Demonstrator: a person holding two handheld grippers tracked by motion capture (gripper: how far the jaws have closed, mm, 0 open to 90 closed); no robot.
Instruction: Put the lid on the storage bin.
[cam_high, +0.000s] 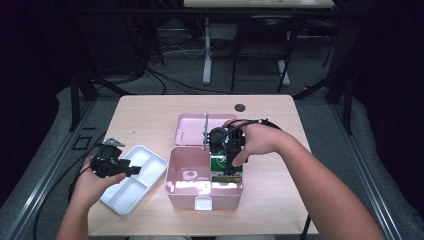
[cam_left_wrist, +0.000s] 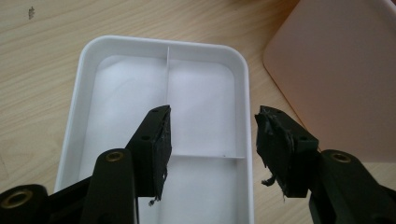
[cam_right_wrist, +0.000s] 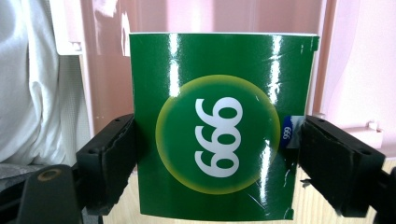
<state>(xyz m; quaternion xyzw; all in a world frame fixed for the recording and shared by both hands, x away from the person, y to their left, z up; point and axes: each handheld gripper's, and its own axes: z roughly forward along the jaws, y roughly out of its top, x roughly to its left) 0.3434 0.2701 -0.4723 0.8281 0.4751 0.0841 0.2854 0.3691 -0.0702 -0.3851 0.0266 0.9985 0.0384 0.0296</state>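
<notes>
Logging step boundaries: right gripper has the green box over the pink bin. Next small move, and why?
Probably lift the right gripper straight up a little. Its jaws clamp the green box on both sides, and the box is low within the pink bin, so it likely needs to clear the walls before going sideways. The left gripper hangs open over the white tray.

Green box (cam_right_wrist: 219, 126): glossy card. Pink case (cam_high: 186, 197), white tray (cam_left_wrist: 163, 51): smooth plastic. Table (cam_high: 150, 107): matt wood grain.
</notes>
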